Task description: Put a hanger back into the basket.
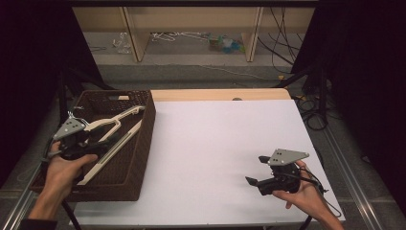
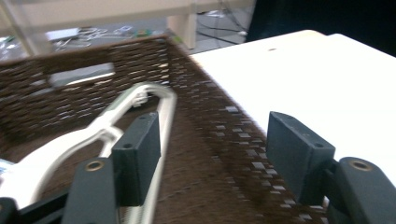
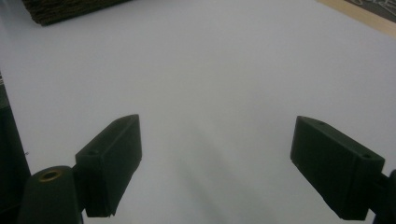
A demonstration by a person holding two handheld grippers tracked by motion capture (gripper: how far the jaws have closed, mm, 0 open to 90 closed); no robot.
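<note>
A dark brown woven basket stands at the table's left edge with cream plastic hangers lying slanted inside it. My left gripper hovers over the basket's near left part, open, with nothing between its pads. In the left gripper view the jaws stand wide apart above the basket's right wall, and a hanger's loop lies just beyond the left jaw. My right gripper is held low over the white table top at the front right, open and empty, its jaws pointing left across the sheet.
A bare wooden strip runs along the table's far edge. Behind it stands a wooden shelf frame with hangers and clutter on the floor. Cables trail off the right side. A corner of the basket appears far off in the right gripper view.
</note>
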